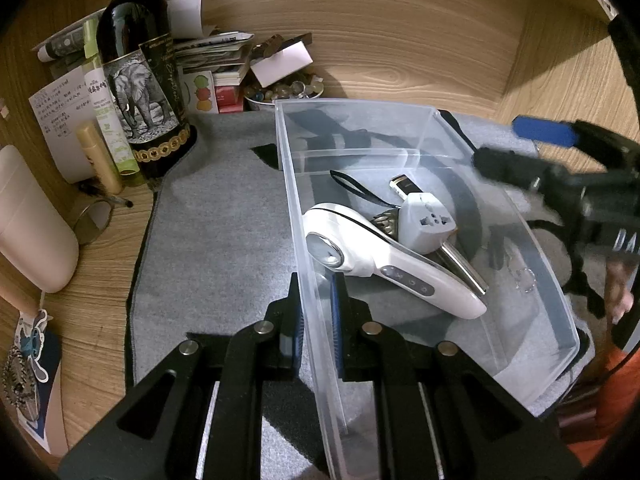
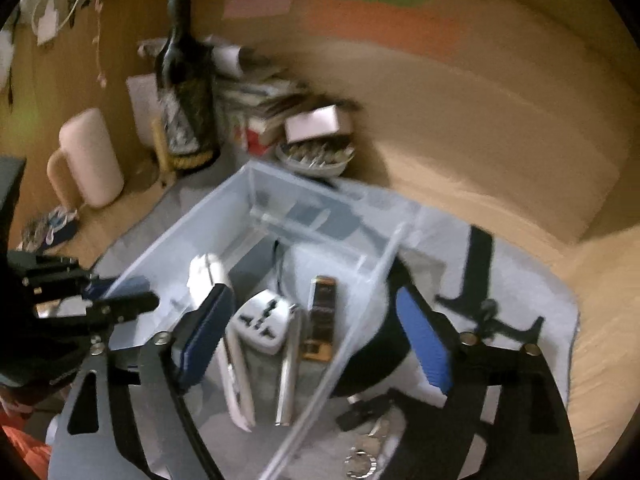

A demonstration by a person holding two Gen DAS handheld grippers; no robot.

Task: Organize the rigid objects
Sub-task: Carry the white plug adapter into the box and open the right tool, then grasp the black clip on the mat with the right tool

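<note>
A clear plastic bin [image 1: 400, 128] stands on a grey mat [image 1: 224, 216]. Inside lie a white handheld device [image 1: 384, 264], a white travel adapter [image 1: 428, 224], a silver pen-like piece [image 1: 464, 272] and a black and gold stick [image 1: 404, 186]. My left gripper [image 1: 318, 320] is shut on the bin's left wall. My right gripper [image 2: 316, 328] is open, straddling the bin's right wall [image 2: 360, 320] above the adapter [image 2: 262, 326]; it also shows in the left wrist view [image 1: 508, 148]. The right wrist view is blurred.
A dark wine bottle [image 1: 140, 80], a green bottle [image 1: 104, 104], papers, a bowl of beads [image 1: 280, 92] and a pink jug [image 1: 32, 220] crowd the back left corner. A black and white object [image 2: 384, 368] and metal bits [image 2: 360, 460] lie outside the bin's right wall.
</note>
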